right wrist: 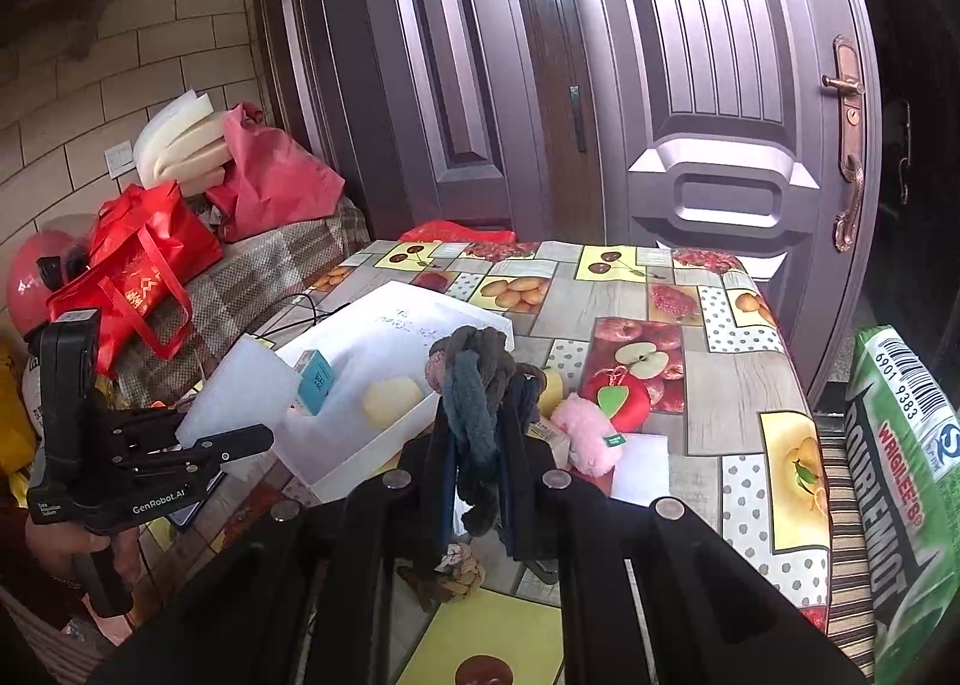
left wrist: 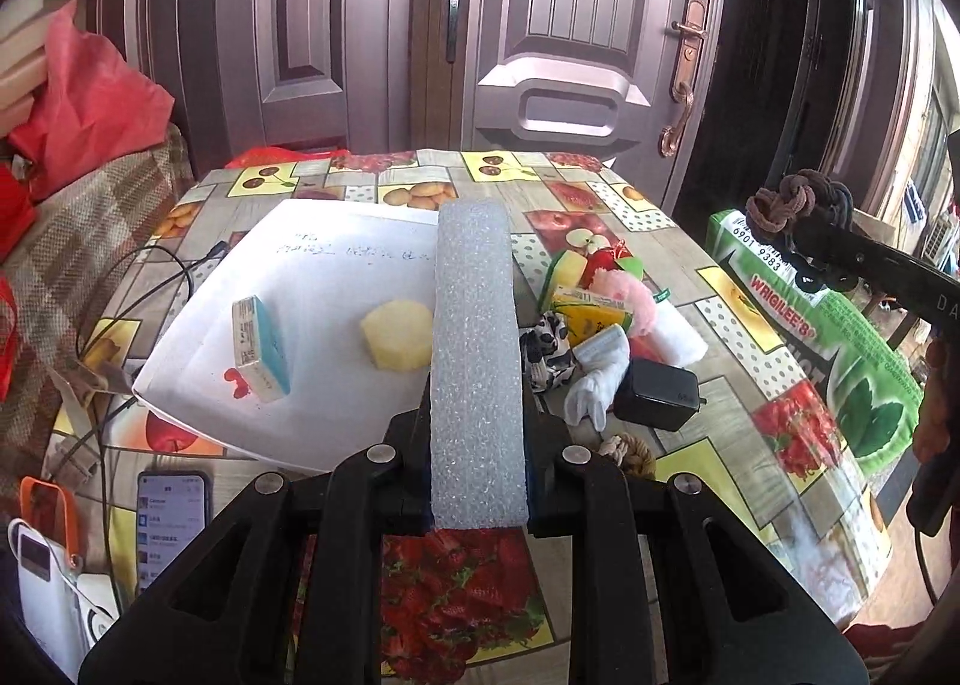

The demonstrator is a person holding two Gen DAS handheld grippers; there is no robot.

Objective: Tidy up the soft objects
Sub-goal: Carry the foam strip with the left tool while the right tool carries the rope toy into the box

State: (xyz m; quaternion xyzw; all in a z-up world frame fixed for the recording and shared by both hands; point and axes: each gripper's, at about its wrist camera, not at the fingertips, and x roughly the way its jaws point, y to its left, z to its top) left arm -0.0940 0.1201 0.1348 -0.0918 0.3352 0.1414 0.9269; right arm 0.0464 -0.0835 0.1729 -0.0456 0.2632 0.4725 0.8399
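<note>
- Foam, white and pebbled: from the left wrist view I have the left gripper (left wrist: 477,481) clenched on one end of a foam strip (left wrist: 474,349), which juts forward above the right rim of the white tray (left wrist: 180,373). I judge it very light and springy; held at its end it may wobble, so a grip nearer mid-length would be steadier.
- Inside the tray lie a yellow sponge (left wrist: 399,334) and a teal-edged box (left wrist: 261,346); the remaining soft toys are piled just right of the tray.
- From the right wrist view, my right gripper (right wrist: 480,481) pinches a knotted fabric bundle (right wrist: 474,397), hanging just right of the tray (right wrist: 360,463). It looks limp, light and likely to snag; I'd grip the knot.
</note>
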